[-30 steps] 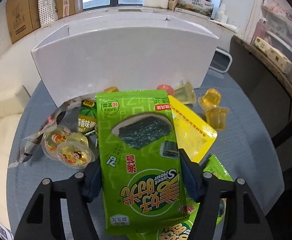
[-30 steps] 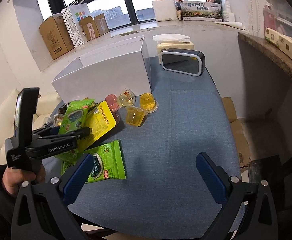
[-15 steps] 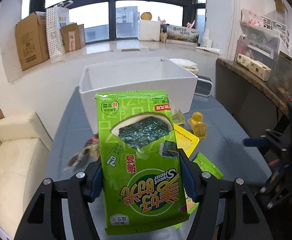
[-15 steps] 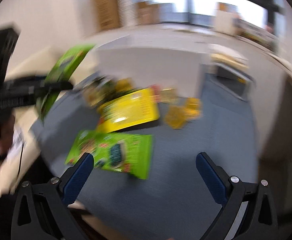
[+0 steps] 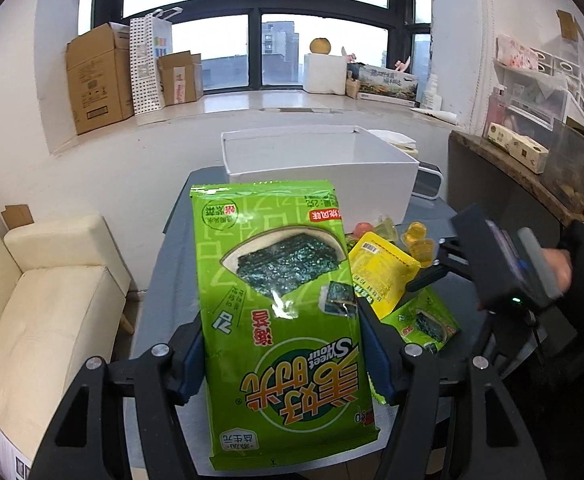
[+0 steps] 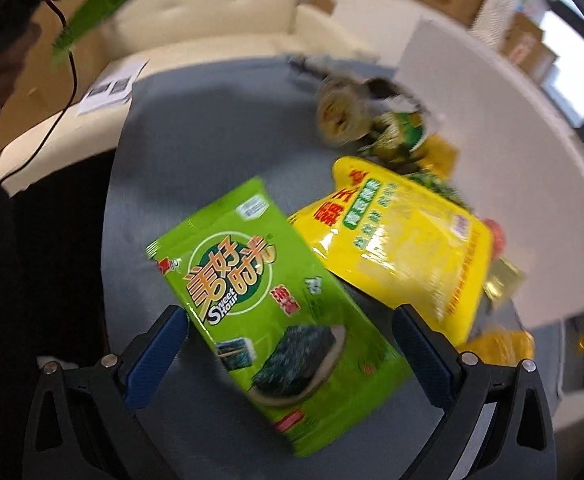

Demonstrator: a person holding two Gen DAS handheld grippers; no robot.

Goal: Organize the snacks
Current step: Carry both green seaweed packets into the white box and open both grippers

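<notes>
Seaweed packet (image 5: 280, 320) is pinched in your left claw (image 5: 280, 356), so carry it level over the white box (image 5: 320, 168) while your wide-open right claw (image 6: 290, 334) straddles the second packet (image 6: 276, 312) on the table (image 6: 196, 128).

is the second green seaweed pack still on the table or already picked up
On the table. The second seaweed pack lies flat on the blue table, between the open right gripper fingers, not yet clamped.

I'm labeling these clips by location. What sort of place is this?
Probably an office or studio room used for storage, high up in a city building. Cardboard boxes line the window ledge, towers show through the window, and a cream sofa sits beside the blue table.
</notes>
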